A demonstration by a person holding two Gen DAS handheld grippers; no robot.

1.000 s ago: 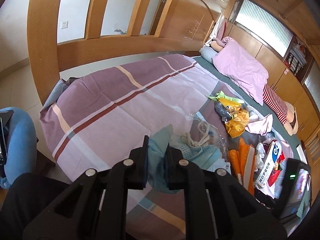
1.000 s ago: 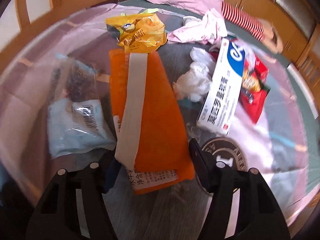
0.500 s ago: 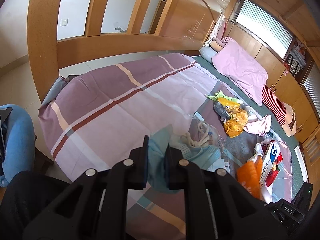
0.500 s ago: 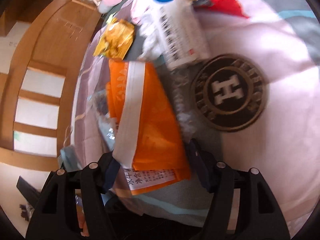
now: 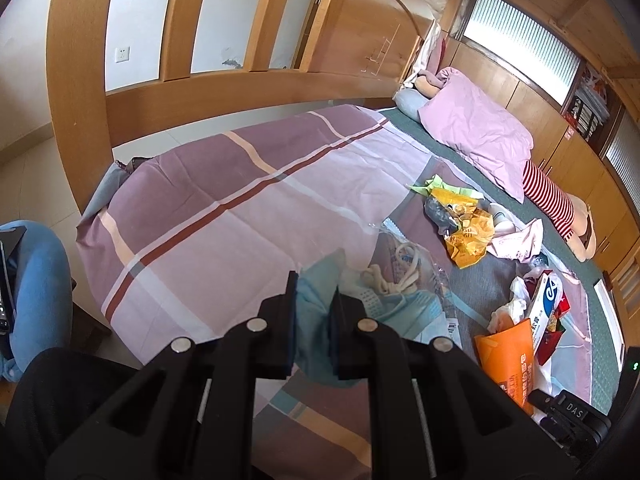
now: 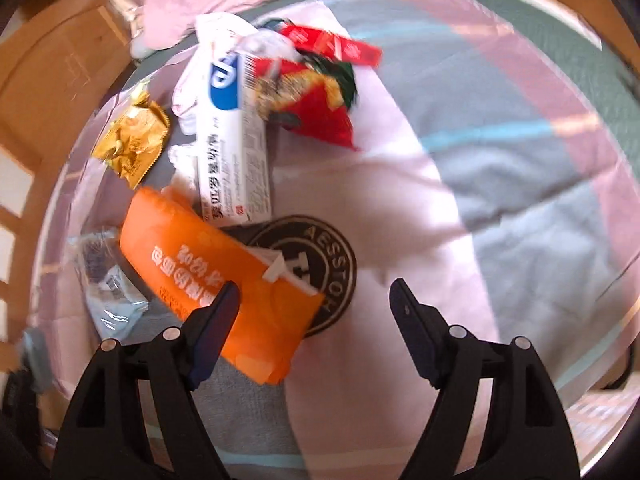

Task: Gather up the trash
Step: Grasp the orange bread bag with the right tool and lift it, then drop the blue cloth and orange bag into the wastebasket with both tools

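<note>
Bedroom, daylight. Wooden bed frame point(image 5: 76, 92) w/ tall curved rail and vertical slats at left; white wall point(image 5: 24, 60) behind, one socket point(image 5: 122, 54) on it. Pale tile floor point(image 5: 36, 168) below rail. Bed covered w/ purple plaid sheet point(image 5: 224, 208), red, white and peach stripes; green mat point(image 5: 596, 300) along far side. Pink pillow point(image 5: 480, 136) toward head of bed, grey-blue cushion point(image 5: 408, 102) just beside it. Wood-panel wall and cabinets point(image 5: 576, 160) on right, frosted ribbed windows point(image 5: 524, 52) above, bright. Wooden cupboard point(image 5: 360, 28) w/ hinged door at back. Sun patches on bedding in right wrist view.
</note>
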